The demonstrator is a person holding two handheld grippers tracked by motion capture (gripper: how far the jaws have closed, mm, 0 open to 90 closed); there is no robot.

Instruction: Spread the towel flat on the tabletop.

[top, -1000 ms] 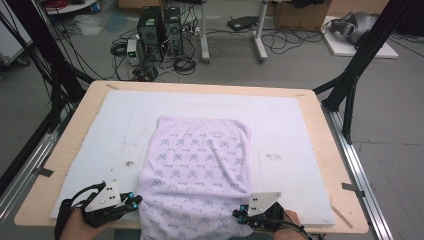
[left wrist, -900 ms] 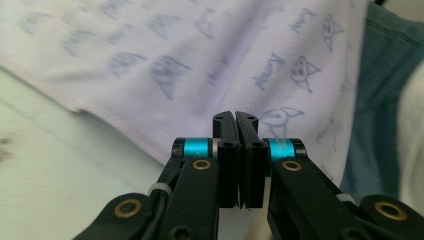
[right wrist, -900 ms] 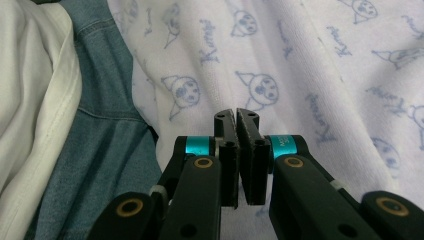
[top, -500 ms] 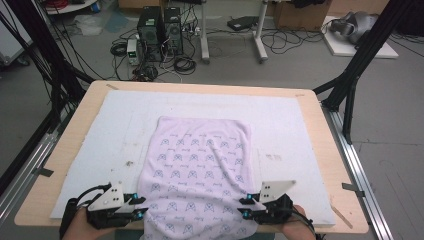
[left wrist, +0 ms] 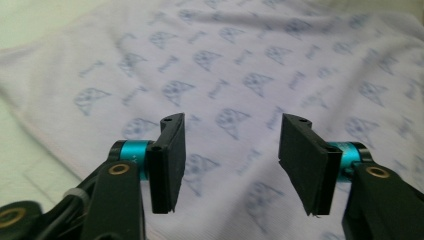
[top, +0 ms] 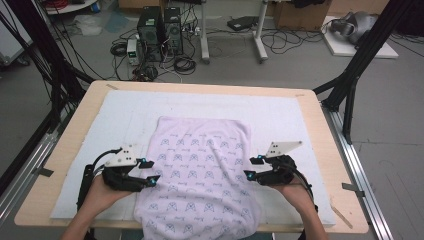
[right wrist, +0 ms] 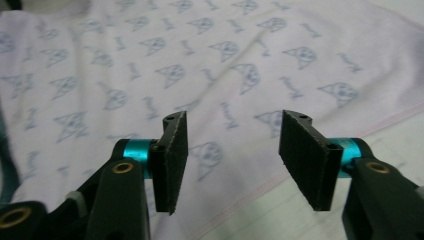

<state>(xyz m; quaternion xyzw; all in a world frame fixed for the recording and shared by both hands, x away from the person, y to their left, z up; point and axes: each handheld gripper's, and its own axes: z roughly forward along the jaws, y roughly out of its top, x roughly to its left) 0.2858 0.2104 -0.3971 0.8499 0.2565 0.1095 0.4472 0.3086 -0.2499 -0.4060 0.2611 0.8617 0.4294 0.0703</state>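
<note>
Patterned cloth (top: 200, 175) at lower centre of the high view on a white mat (top: 280, 115), long axis running from top to bottom edge, near end overhanging. Left gripper (top: 150, 172) and right gripper (top: 252, 169) flank it, jaws just opened, nothing between

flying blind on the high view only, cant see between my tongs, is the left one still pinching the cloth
Observer: No. In the left gripper view the left tongs have just been opening, with nothing between the pads; the printed cloth lies beyond.
Operator: and the right one
Observer: The right tongs have just been opening too, gap bare.
Operator: where is it aimed
Observer: Over the cloth's pink hemmed edge, white mat beside it.
</note>
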